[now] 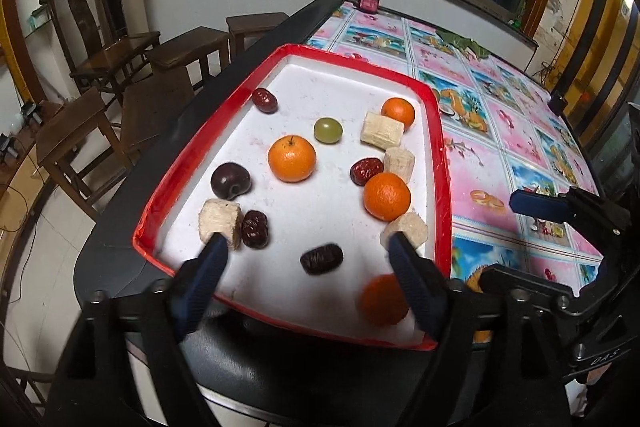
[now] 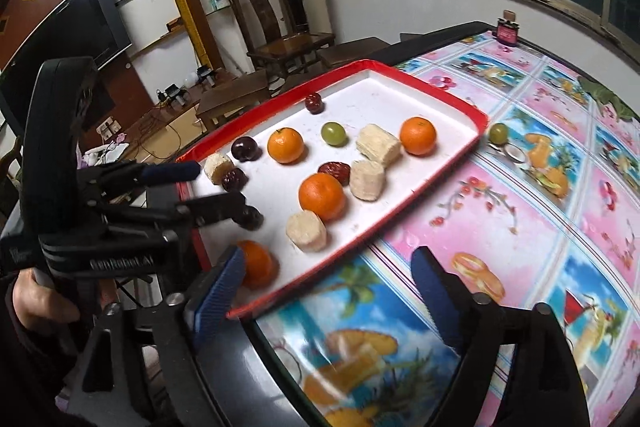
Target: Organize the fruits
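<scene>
Orange first: a blurred orange sits at the near edge of the red-rimmed tray, just inside the left gripper, whose fingers are spread wide and pinch nothing. The right gripper is spread too, empty, straddling the tray's near corner. Beyond, oranges, dates and banana pieces lie scattered, seemingly unsorted. One green grape sits out on the table.

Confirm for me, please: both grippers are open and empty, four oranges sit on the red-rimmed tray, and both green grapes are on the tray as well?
Not quite: only one green grape is on the tray. The second green grape lies on the patterned tablecloth just past the tray's far corner, as the right wrist view shows. The rest holds: the left gripper and right gripper are open and empty, with four oranges on the tray.
</scene>
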The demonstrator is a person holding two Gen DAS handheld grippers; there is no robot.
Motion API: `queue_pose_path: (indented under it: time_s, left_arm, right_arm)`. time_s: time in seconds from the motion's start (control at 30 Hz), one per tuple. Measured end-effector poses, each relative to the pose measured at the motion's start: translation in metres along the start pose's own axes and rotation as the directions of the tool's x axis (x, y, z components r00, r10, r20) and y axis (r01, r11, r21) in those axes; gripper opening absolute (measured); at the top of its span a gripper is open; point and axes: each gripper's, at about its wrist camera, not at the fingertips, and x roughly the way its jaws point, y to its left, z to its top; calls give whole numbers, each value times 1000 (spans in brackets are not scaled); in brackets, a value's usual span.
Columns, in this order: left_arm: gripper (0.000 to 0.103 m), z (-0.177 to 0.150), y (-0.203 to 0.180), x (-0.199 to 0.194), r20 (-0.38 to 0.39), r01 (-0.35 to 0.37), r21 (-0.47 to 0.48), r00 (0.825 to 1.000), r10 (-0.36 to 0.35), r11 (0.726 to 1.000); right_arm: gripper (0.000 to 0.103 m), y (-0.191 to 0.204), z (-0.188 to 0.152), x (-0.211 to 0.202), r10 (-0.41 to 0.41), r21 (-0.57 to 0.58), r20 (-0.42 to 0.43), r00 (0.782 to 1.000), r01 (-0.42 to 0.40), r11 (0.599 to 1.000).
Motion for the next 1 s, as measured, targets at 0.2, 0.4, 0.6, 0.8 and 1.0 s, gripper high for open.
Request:
queue_pose_path:
  time_s: [0.2,0.4,0.6,0.8,1.0]
  left_arm:
    - [86,-6,-2,-8,19,-92,3,996,92,996]
    - [86,-4,8,-24,69,-169,-12,983,169,986]
    - [91,-9,14,-28,66,-214,-28,974,216,976]
    - [91,-10,13,-27,69,-218,-24,973,219,976]
    - [91,-10,14,-28,69,-228,-25,971,229,973]
  right_arm:
    - [92,0,-8,-5,0,12,-2,1000,0,1000]
    - [98,2,-10,-8,-3,20,0,1000,3,1000]
    - [101,0,-10,-12,-2,47,7,1000,1,999]
    - [101,4,-10,-12,4,44,0,1000,-4,999]
    - [101,8,-9,-10,5,34,-5,1000,-5,999]
